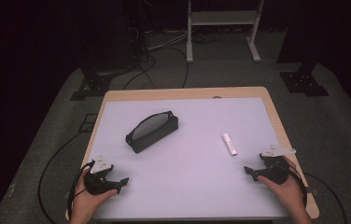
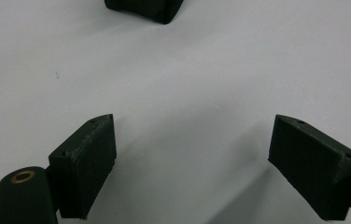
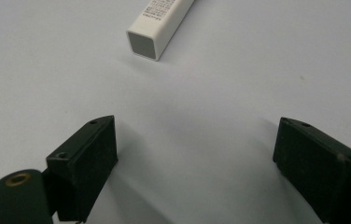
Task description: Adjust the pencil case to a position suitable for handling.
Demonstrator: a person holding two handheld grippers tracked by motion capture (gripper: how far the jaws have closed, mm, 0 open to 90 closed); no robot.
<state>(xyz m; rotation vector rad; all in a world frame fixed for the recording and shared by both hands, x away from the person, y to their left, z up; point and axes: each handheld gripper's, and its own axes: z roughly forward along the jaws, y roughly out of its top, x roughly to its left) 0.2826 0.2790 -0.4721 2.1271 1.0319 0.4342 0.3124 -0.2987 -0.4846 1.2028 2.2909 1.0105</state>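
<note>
Both hands sit low at the counter's (image 1: pixel 117 100) near edge: left gripper (image 1: pixel 123 181) and right gripper (image 1: pixel 247 171), fingers spread, empty. I see what looks like a black pouch (image 1: pixel 152 131) ahead of the left, white tube (image 1: pixel 229 143) near the right.

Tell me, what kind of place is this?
Probably a lab or studio set up for recording. A table with a plain white mat stands against dark curtains, cables trail over the carpet, and a person's hands hold a left gripper and right gripper.

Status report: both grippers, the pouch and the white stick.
Left gripper and right gripper open, empty. Black pouch and white stick untouched. Nothing between.
</note>
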